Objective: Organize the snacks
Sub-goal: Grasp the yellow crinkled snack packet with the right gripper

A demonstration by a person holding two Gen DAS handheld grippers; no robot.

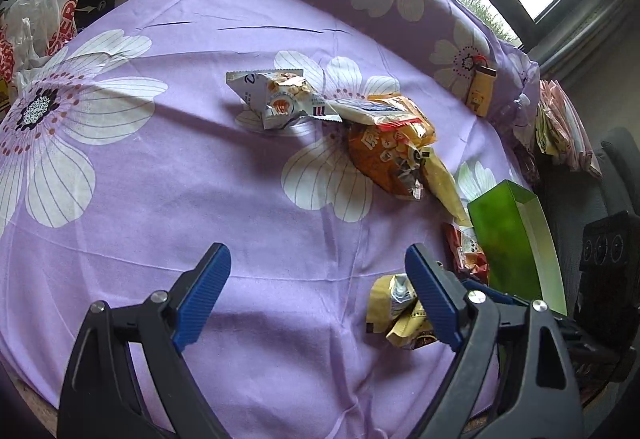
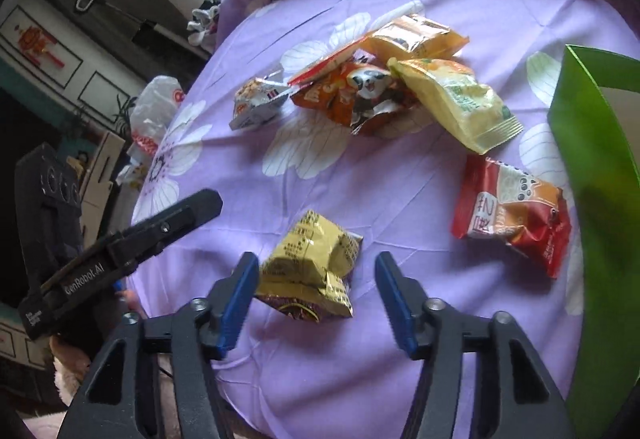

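Several snack packets lie on a purple flowered cloth [image 1: 180, 167]. A yellow packet [image 2: 312, 267] sits between the open fingers of my right gripper [image 2: 316, 295], close to the left pad; it also shows in the left wrist view [image 1: 394, 313]. A red packet [image 2: 512, 211] lies to its right, beside a green bag [image 2: 600, 179]. Farther off are a pale yellow packet [image 2: 460, 99], an orange panda packet [image 2: 352, 95], an orange-gold packet [image 2: 416, 39] and a silver packet [image 2: 260, 99]. My left gripper [image 1: 318, 279] is open and empty over bare cloth.
The green bag [image 1: 512, 239] stands open at the table's right edge. A yellow stick-shaped item [image 1: 482, 91] lies on the raised cloth behind. A white plastic bag [image 1: 44, 23] is at the far left. The left gripper's body [image 2: 120, 239] is near the table's left edge.
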